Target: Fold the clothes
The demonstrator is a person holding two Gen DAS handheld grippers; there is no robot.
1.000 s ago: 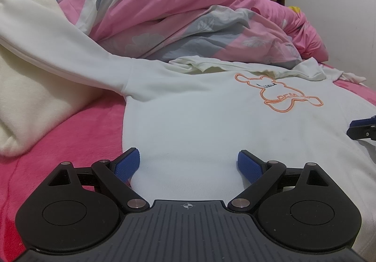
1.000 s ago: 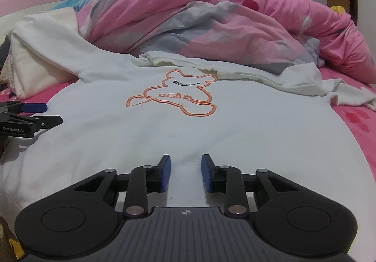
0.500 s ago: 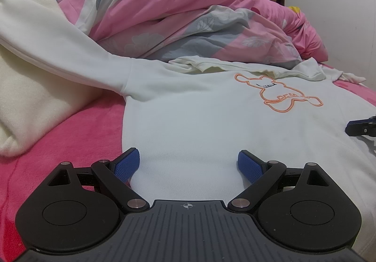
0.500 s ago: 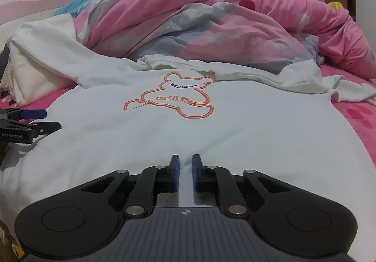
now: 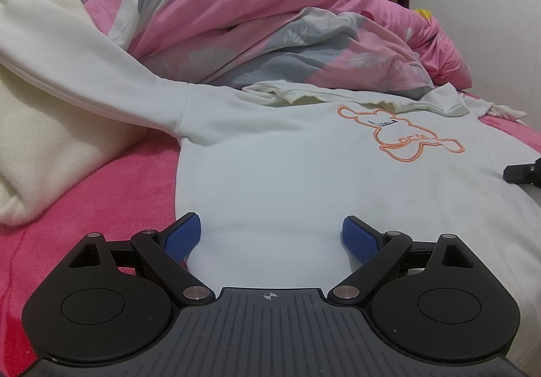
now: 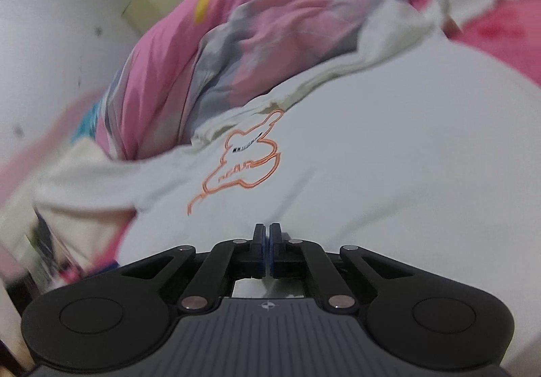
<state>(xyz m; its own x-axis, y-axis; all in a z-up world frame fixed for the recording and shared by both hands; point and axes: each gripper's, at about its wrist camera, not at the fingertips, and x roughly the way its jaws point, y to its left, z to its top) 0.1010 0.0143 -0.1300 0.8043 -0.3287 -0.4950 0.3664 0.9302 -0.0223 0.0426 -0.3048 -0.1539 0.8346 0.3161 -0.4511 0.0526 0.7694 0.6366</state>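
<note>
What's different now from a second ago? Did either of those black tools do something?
The right tool closed its blue pads, which stood apart a second ago, and its view has tilted and blurred, so it rolled as it moved. Whether it pinched the white sweatshirt is hard to tell. The left tool stayed wide open and still over the sweatshirt's hem. The pink quilt looks unmoved.

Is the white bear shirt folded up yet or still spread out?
Spread out. The white shirt lies flat on the bed, bear print showing, one sleeve stretched sideways.
</note>
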